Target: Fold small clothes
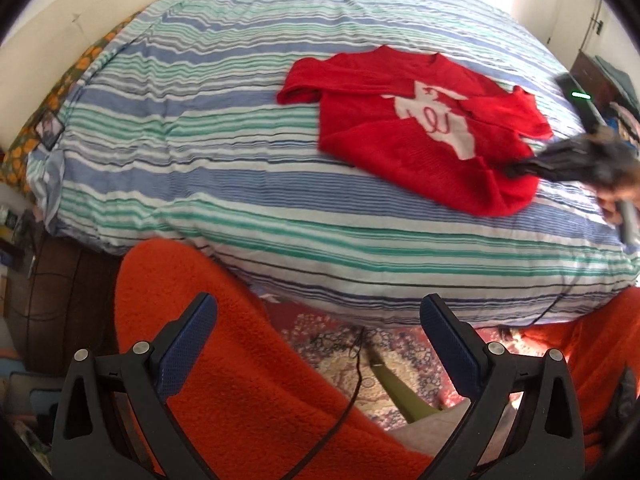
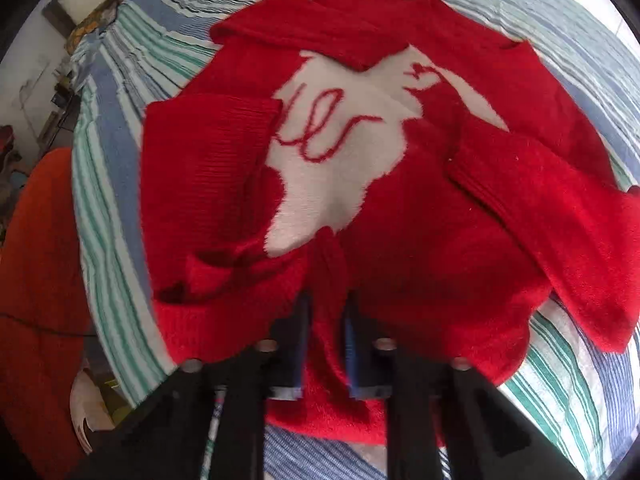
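Note:
A small red sweater [image 1: 404,128] with a white animal figure lies on the striped bed cover [image 1: 224,168], both sleeves folded in over its front. In the right wrist view the sweater [image 2: 420,208] fills the frame, and my right gripper [image 2: 328,308] is shut on a pinched ridge of its bottom hem. From the left wrist view the right gripper [image 1: 520,168] shows at the sweater's near right corner, blurred, held by a hand. My left gripper [image 1: 318,320] is open and empty, off the bed's near edge, over an orange fleece garment [image 1: 240,360].
The bed cover [image 2: 116,208] reaches a wall on the far side. Below the bed's near edge lie a patterned rug [image 1: 360,352] and a thin black cable [image 1: 356,376]. Dark furniture [image 1: 60,300] stands at the left, clutter at the far right.

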{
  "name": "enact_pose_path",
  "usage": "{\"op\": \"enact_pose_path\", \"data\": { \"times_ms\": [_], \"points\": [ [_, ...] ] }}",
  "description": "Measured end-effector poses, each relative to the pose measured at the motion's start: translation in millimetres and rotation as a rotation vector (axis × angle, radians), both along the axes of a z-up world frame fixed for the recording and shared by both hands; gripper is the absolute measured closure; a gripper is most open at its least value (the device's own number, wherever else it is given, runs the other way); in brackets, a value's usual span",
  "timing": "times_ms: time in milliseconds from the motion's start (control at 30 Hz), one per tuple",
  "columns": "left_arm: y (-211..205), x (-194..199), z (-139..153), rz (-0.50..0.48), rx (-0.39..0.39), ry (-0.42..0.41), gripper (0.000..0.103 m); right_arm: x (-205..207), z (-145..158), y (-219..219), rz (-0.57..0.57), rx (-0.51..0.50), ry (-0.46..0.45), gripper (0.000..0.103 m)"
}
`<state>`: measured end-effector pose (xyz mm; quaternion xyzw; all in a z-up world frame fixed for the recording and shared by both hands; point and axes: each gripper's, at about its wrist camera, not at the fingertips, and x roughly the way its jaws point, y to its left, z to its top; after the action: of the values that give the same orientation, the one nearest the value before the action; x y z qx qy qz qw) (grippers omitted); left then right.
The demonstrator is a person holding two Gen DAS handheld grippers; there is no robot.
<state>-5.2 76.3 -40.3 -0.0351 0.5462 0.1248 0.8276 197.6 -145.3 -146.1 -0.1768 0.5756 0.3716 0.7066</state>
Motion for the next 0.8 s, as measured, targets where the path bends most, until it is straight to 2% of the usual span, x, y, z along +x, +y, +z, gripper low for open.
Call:
{"op": "enact_pose_path", "data": {
  "times_ms": [67,100,167,200,233,267,300,333,367,433,533,600,667,733,800],
  "points": [
    [4,2,-7,0.014,-0.005,0.014,0.002,-38,29,-18,0.068,0.084,0.01,0.096],
    [5,4,-11,0.017,-0.007,0.023,0.002,-61,39,-28,0.116,0.089,0.006,0.096],
    [4,10,-16,0.01,0.001,0.039,0.002,-105,42,-48,0.186,0.008,-0.021,0.095],
    [2,14,-18,0.0,0.006,0.035,0.002,-122,35,-59,0.186,-0.052,-0.034,0.089],
    [0,20,-19,-0.014,0.013,0.024,0.002,-134,26,-74,0.165,-0.093,-0.027,0.09],
    [-2,25,-21,-0.023,0.02,0.024,0.002,-142,17,-87,0.12,-0.121,-0.02,0.084],
    [-3,34,-24,-0.025,0.022,0.04,0.002,-147,9,-99,0.059,-0.144,-0.024,0.072],
    [-3,40,-26,-0.021,0.009,0.051,0.002,-150,4,-110,-0.012,-0.168,-0.046,0.054],
    [-1,46,-26,-0.013,-0.025,0.06,0.002,-152,2,-118,-0.081,-0.17,-0.078,0.049],
    [1,55,-24,0.007,-0.088,0.062,0.002,-151,14,-123,-0.202,-0.083,-0.136,0.049],
    [-5,57,-18,0.019,-0.09,0.041,0.002,-138,42,-104,-0.287,0.154,-0.166,0.046],
    [-10,55,-17,0.017,-0.078,0.037,0.002,-117,55,-82,-0.299,0.305,-0.142,0.04],
    [-12,48,-18,0.015,-0.084,0.04,0.002,-87,57,-50,-0.307,0.432,-0.103,0.04],
    [-6,42,-18,0.029,-0.093,0.041,0.002,-50,47,-9,-0.312,0.501,-0.046,0.037],
    [4,31,-17,0.054,-0.099,0.04,0.002,-10,19,24,-0.345,0.463,-0.01,0.037]
  ]
}}
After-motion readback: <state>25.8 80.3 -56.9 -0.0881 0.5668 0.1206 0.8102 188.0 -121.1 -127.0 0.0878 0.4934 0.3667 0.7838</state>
